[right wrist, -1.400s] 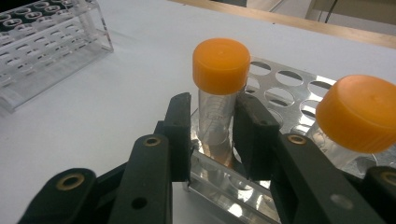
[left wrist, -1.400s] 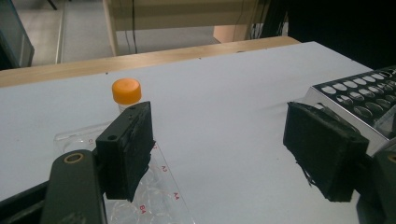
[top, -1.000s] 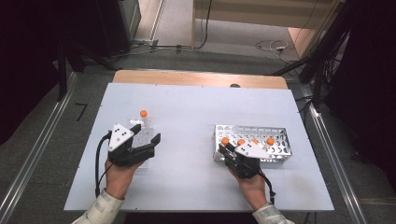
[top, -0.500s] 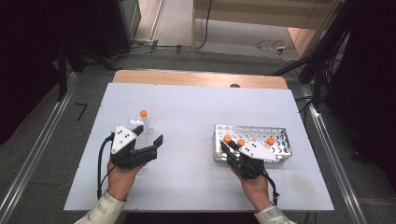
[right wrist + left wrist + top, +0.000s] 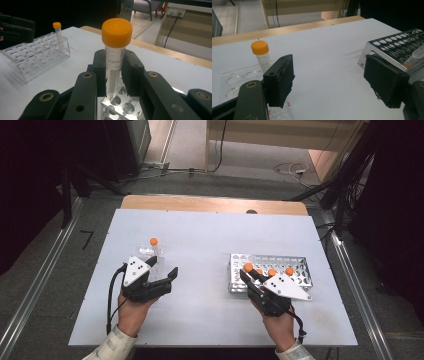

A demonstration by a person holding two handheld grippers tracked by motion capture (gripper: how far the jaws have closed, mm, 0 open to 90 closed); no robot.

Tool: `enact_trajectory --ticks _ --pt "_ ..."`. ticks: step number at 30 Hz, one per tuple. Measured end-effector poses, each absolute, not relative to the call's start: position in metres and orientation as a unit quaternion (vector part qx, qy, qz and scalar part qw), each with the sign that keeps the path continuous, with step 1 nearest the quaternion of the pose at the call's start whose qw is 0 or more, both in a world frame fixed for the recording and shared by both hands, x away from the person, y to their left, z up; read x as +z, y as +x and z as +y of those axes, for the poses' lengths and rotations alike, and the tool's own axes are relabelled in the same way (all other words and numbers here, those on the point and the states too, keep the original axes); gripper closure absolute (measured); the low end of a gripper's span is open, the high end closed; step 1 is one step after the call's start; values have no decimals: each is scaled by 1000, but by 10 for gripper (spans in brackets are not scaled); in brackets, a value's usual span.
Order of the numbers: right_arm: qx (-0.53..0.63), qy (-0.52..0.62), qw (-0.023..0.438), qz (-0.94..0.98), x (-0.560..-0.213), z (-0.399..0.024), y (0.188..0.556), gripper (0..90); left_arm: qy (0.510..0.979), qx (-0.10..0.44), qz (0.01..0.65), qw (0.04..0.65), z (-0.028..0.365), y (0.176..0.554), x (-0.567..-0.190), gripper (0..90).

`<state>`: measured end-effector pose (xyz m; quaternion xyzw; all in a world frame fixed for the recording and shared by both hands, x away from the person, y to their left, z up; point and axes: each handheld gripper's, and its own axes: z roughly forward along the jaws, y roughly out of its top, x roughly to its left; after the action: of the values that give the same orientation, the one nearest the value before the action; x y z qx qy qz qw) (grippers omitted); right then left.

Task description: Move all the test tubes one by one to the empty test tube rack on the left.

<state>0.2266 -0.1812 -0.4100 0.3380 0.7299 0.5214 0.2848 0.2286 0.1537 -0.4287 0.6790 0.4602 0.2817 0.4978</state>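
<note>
Here the right claw (image 5: 115, 75) is clamped on an orange-capped centrifuge tube (image 5: 115, 53), gripping the clear barrel below the cap so the tube stays upright, its tip just above the holes of the metal rack (image 5: 295, 267), lower right of the high view. The left claw (image 5: 332, 85) stands wide and empty beside the clear plastic rack (image 5: 32, 58), which holds one capped tube (image 5: 261, 56).
</note>
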Motion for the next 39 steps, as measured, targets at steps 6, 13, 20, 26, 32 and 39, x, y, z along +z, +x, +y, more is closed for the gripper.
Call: enact_trajectory --ticks 6,13,20,26,32,39 --pt "526 324 270 738 -409 -171 219 724 678 283 458 500 154 226 -427 238" --pt "531 307 231 755 -416 -158 215 724 678 285 457 500 153 225 -427 239" --pt "529 294 211 767 -423 -148 214 724 677 285 456 502 153 225 -426 239" --pt "524 291 197 776 -429 -139 217 724 683 282 451 501 149 224 -426 239" --pt "518 285 184 785 -435 -127 222 724 686 279 448 501 147 224 -427 238" --pt "506 279 175 797 -443 -112 227 724 688 262 441 513 141 222 -426 239"
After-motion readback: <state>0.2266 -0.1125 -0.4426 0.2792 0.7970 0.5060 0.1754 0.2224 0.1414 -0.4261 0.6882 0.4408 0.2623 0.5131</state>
